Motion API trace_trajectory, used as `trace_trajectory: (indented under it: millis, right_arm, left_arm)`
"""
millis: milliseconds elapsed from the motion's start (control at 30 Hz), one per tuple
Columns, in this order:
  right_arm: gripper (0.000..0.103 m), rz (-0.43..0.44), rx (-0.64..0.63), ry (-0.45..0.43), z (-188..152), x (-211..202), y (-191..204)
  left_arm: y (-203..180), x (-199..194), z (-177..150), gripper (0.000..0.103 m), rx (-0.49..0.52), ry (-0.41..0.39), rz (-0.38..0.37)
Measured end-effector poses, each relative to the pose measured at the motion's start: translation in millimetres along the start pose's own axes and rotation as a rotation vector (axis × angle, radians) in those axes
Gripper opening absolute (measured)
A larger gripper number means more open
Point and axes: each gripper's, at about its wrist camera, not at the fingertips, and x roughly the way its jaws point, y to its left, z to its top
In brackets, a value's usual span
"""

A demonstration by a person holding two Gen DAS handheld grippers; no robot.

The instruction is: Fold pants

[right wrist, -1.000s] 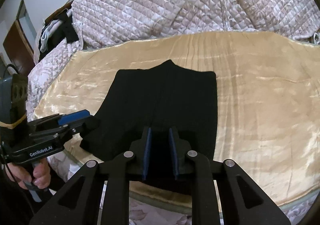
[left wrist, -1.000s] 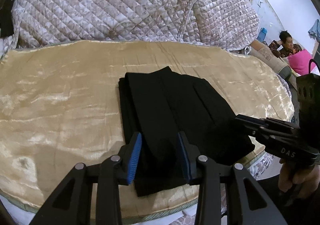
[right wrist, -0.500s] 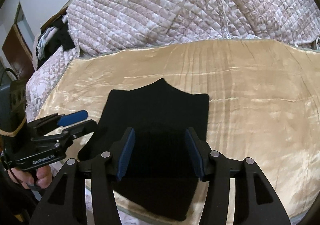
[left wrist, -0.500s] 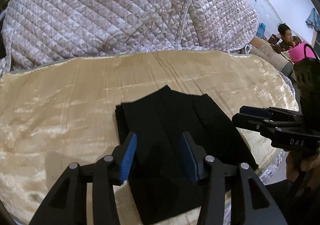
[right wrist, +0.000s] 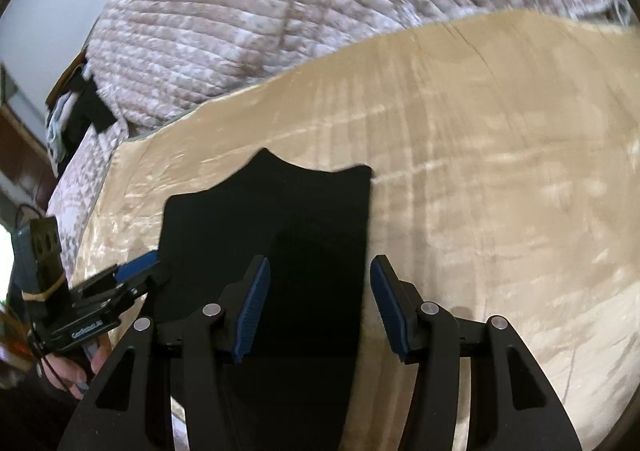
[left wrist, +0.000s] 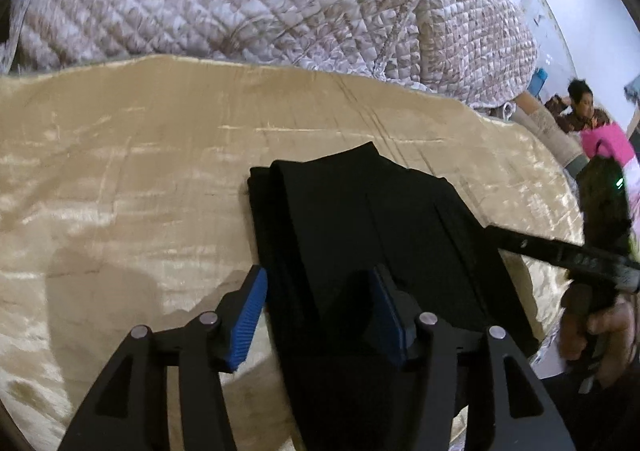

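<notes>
A large quilted cover (left wrist: 256,3) fills the far side of the scene, bunched up behind a shiny gold bedspread (left wrist: 120,179) that spreads across the whole middle ground. On the near part of that bedspread lie the black pants (left wrist: 360,235), folded into a compact oblong with their layered edges stepped along the left side; in the right wrist view the same pants (right wrist: 280,219) sit left of centre with a small peak at the far edge. A second ago both tools were pinching the near end of the cloth; since then both have let go and drawn back toward the near edge. The left gripper (left wrist: 320,315) now has its jaws opening, the left blue pad over bare bedspread and the right one over the cloth, neither pressing on it. The right gripper (right wrist: 318,307) stands wide apart, where before its pads were nearly together; the near end of the pants lies below the gap, though motion blur makes it hard to say whether the pads brush the fabric. At the far right a seated person (left wrist: 580,107) appears beside something pink (left wrist: 608,143).
</notes>
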Motion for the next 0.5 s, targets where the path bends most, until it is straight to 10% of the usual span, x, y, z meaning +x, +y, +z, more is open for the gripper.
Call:
trace_trajectory:
  millis: [500]
  right_arm:
    - [0.053,0.116,0.075,0.034,-20,5,-7]
  left_arm:
    - [9,-1,-18,0.060,-0.114,-0.001,-0.100]
